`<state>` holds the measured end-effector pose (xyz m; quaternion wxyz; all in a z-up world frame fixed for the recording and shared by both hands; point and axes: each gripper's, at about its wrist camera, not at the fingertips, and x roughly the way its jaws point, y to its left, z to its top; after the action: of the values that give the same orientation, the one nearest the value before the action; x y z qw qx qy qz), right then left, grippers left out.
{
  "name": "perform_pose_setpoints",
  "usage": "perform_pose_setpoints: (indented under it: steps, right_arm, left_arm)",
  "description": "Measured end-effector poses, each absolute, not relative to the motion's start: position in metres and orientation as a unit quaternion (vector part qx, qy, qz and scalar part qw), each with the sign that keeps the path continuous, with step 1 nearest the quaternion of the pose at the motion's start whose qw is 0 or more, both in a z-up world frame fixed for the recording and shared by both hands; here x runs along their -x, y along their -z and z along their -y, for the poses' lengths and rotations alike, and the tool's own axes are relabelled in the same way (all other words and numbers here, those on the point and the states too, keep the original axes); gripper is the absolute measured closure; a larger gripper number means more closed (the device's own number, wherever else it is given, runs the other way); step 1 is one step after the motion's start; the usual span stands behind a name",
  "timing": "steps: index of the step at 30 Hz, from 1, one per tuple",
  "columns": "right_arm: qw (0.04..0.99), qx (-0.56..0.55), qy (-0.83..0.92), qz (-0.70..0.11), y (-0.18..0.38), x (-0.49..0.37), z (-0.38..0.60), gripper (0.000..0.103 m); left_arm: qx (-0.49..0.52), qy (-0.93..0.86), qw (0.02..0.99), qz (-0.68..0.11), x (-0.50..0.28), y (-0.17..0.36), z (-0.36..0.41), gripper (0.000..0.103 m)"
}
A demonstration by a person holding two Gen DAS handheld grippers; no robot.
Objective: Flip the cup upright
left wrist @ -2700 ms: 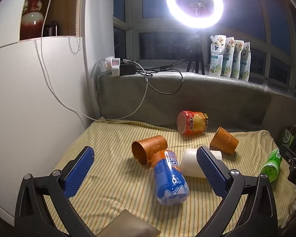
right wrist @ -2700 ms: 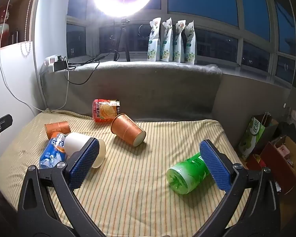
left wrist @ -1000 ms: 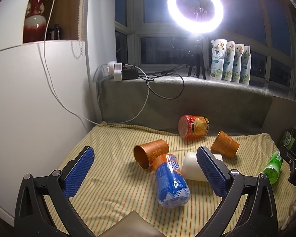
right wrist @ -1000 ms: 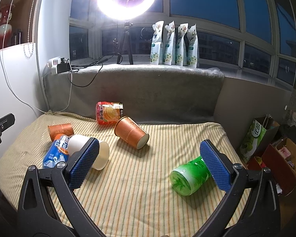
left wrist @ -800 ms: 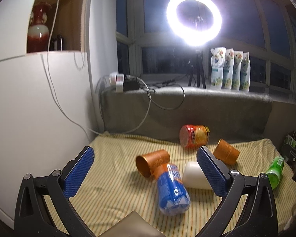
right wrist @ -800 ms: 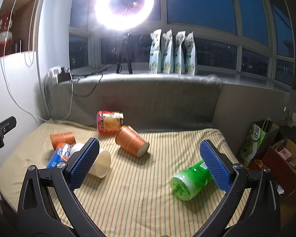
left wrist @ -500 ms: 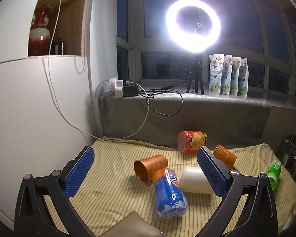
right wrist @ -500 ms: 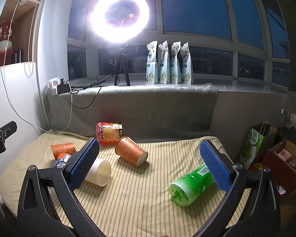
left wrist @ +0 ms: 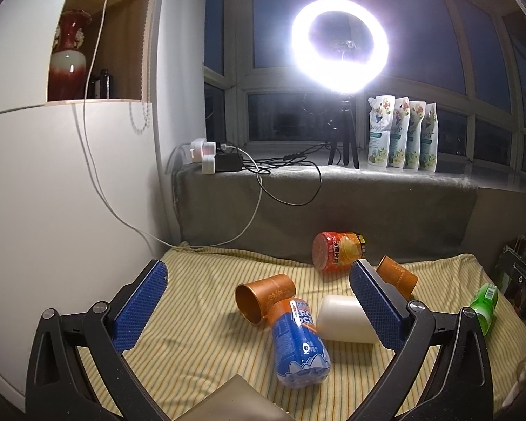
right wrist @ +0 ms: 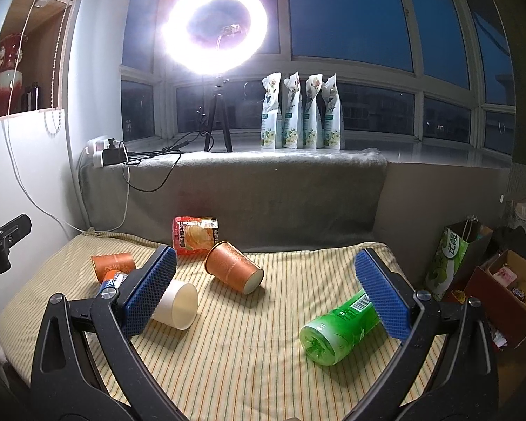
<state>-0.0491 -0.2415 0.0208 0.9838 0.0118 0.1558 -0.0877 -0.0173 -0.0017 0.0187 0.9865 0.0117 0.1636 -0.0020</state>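
Three cups lie on their sides on the striped cloth [right wrist: 249,358]. A white cup [right wrist: 177,304] [left wrist: 343,317] lies mid-left, mouth toward the right gripper. A patterned orange paper cup [right wrist: 233,271] [left wrist: 398,277] lies behind it. A plain copper cup [left wrist: 264,295] [right wrist: 113,265] lies at the left, mouth toward the left gripper. My left gripper [left wrist: 259,305] is open and empty, held above the cloth short of the cups. My right gripper [right wrist: 266,293] is open and empty, also held back from them.
A blue bottle [left wrist: 298,345], a green bottle [right wrist: 340,328] and a red snack can [right wrist: 194,235] also lie on the cloth. A grey ledge [right wrist: 263,189] rises behind with a ring light [right wrist: 215,22], cables and pouches. A white cabinet [left wrist: 59,210] stands left; bags [right wrist: 452,261] stand right.
Both grippers have tilted upward and drawn back a little, so the cups sit lower and smaller in view. Nothing on the cloth has moved. Both grippers stay open.
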Motion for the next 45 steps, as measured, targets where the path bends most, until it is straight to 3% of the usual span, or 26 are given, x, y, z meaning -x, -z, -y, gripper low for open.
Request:
perform_pose_setpoints:
  steps: [45]
  right_arm:
    - [0.982, -0.006, 0.062, -0.179, -0.015, 0.063, 0.232, 0.0]
  left_arm:
    - [-0.009, 0.009, 0.984, -0.178, 0.033, -0.009, -0.003, 0.0]
